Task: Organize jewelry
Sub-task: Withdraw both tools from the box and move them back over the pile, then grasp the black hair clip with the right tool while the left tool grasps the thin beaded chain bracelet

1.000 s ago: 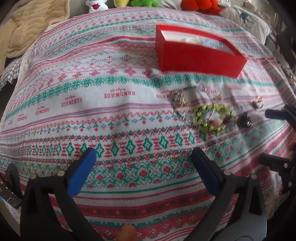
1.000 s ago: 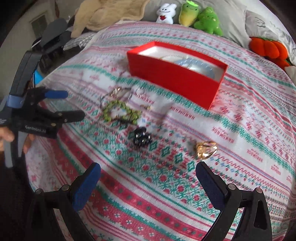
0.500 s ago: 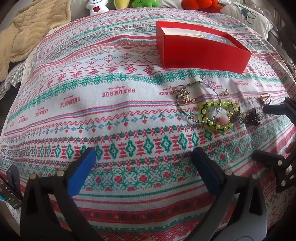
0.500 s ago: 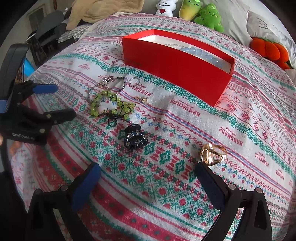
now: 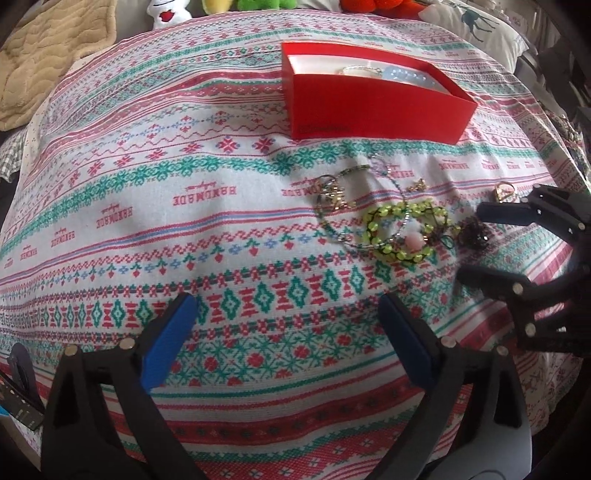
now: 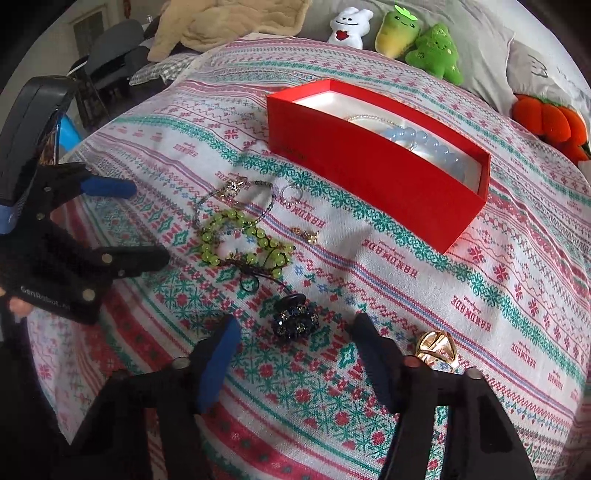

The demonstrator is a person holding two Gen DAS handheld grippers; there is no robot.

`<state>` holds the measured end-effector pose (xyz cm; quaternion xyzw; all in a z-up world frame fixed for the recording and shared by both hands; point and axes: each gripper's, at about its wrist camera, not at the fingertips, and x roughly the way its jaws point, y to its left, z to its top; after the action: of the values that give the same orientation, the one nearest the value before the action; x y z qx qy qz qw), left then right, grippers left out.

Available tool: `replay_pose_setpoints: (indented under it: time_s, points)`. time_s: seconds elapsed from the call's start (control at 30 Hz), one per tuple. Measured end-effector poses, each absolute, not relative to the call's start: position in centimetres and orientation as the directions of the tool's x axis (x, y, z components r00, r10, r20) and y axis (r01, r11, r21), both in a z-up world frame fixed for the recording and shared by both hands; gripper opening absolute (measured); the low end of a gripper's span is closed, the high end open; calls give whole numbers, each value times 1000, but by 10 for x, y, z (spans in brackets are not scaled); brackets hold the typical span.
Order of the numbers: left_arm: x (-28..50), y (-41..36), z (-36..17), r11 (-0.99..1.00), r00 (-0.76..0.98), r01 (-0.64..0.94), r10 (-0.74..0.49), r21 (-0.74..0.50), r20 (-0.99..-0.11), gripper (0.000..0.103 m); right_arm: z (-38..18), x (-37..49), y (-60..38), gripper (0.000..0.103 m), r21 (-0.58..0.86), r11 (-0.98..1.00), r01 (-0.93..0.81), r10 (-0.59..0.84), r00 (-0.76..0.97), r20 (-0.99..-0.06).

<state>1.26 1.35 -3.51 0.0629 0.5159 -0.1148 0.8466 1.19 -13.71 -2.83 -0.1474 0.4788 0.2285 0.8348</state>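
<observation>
Fingers of the right gripper (image 6: 291,339) are closing, down from the full spread of a second ago, with the dark beaded hair clip (image 6: 294,318) lying between the tips but not yet touched by either pad. The right hand has crept forward over the spread: a second ago the clip sat well ahead of the tips. Judged step: a pick of the clip, bound for the red box (image 6: 373,177).

Left gripper (image 5: 291,325) fingers hang spread wide over bare cloth, nothing between them, hardly moved.

Loose pieces near the clip: green bead bracelet (image 6: 240,240), a thin beaded chain with a charm (image 6: 231,192), a small silver ring (image 6: 290,192), a small gold piece (image 6: 304,233), and a gold ring (image 6: 436,345) just beside the right-hand finger. A blue bead bracelet (image 6: 424,142) already lies in the box, so most of the sorting remains.

Surface is a bed under a patterned knit-style spread (image 5: 184,206), soft and rumpled. Plush toys (image 6: 406,33) line the far edge by the pillows; a tan blanket (image 5: 48,55) lies at the left.
</observation>
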Motion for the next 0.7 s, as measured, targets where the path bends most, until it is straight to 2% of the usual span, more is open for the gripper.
replay_pose_setpoints:
  time_s: [0.07, 0.13, 0.27, 0.37, 0.53, 0.7]
  points:
    - [13, 12, -33, 964, 440, 266, -144, -25, -886, 95, -28, 11, -138, 41, -35, 858, -512, 232, 448, -863]
    - [14, 10, -30, 962, 438, 268, -166, -48, -883, 90, -28, 10, -144, 24, -38, 863, -504, 228, 455, -861]
    - [20, 10, -24, 960, 441, 266, -201, -87, -875, 81, -27, 12, -149, 24, -26, 868, -496, 233, 453, -861]
    - [25, 10, -20, 957, 435, 265, -231, -121, -870, 70, -25, 10, -148, 24, -31, 868, -496, 229, 455, -861]
    - [34, 9, -17, 957, 433, 242, -257, -163, -864, 44, -23, 7, -149, 24, -26, 871, -491, 230, 453, -861]
    - [47, 5, -22, 955, 415, 221, -274, -196, -868, 34, -22, 6, -151, 24, -20, 872, -489, 234, 453, -860]
